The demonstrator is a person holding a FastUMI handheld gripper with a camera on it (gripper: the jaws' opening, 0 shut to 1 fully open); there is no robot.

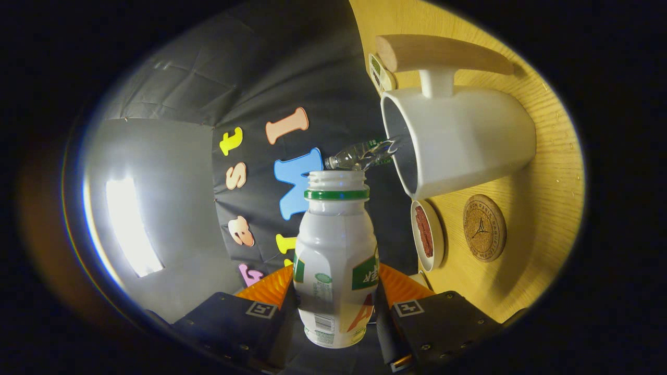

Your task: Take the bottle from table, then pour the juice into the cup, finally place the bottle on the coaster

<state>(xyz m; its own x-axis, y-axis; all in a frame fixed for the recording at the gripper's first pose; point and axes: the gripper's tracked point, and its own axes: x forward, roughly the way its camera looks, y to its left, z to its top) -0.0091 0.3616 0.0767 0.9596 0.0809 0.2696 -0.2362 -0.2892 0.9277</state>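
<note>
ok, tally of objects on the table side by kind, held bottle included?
Bottles: 2 — white bottle clamped in the gripper, clear bottle beyond it
Cups: 1 — white cup
Coasters: 1 — cork coaster
Small dishes: 1 — white dish
Total: 5

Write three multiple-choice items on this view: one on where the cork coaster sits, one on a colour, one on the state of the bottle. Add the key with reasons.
1. Where is the cork coaster?
A. on the wooden table beside the small dish of red stuff
B. inside the cup
C. under the bottle

2. What colour is the ring on the bottle neck?
A. red
B. green
C. yellow

3. What is the state of the bottle?
A. capped, standing apart on the table
B. lying inside the cup
C. uncapped, held between the fingers of the claw

Key: 1 A, the coaster lies bare on the wood next to the dish, below the white cup. 2 B, a green band circles the neck under the open mouth. 3 C, the mouth is open and both fingers press the bottle's sides.
</note>
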